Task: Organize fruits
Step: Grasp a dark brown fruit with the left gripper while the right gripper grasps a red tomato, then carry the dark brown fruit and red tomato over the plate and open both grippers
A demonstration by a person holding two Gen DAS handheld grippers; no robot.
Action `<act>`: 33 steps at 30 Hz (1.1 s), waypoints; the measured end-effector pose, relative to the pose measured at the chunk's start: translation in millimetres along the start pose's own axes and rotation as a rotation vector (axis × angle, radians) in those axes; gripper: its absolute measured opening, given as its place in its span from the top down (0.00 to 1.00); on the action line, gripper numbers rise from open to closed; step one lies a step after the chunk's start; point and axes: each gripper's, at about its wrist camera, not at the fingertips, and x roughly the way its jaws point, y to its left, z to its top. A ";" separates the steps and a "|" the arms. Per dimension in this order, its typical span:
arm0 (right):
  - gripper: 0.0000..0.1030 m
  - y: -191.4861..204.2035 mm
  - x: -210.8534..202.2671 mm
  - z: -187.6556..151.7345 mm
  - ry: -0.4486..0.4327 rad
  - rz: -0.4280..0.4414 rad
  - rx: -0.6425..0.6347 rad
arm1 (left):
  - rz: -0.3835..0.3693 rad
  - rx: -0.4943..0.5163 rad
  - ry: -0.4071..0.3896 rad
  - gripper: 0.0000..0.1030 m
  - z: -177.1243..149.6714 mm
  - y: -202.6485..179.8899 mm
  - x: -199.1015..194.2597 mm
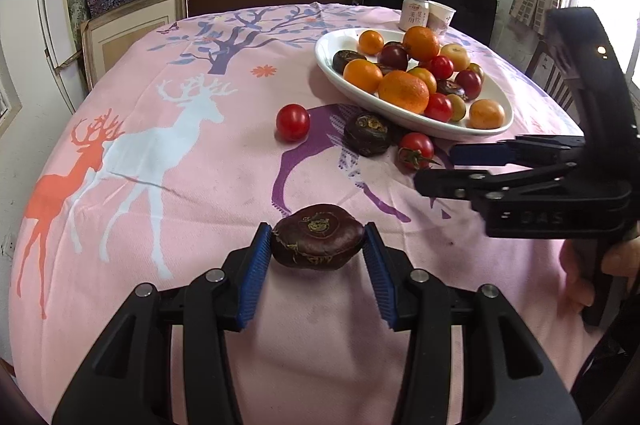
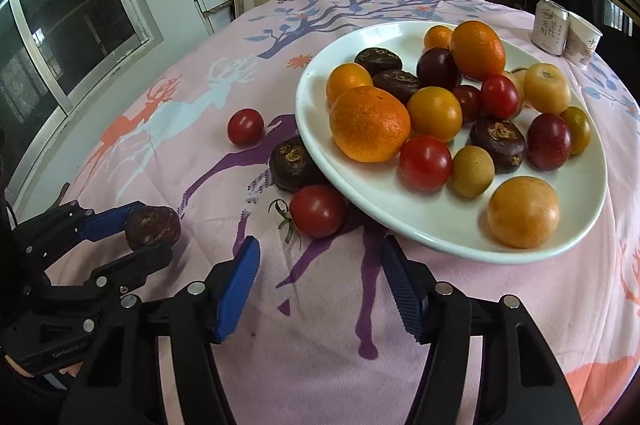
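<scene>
Left hand-held gripper (image 1: 318, 245) clamps water chestnut (image 1: 318, 237) | plate (image 2: 440, 225): mixed fruit

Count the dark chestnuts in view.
5 chestnuts. One held by the left gripper; one on the cloth beside the plate's left rim; three on the plate: two adjacent at its far left, one right of centre. More may hide under other fruit.

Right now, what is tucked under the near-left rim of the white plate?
A water chestnut sits partly beneath the plate rim, with a stemmed cherry tomato beside it; anything further under is hidden.
</scene>
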 end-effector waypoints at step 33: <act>0.65 -93.1 -109.5 -37.3 -0.192 0.052 0.154 | -0.071 0.043 -0.083 0.56 28.1 -35.8 -15.7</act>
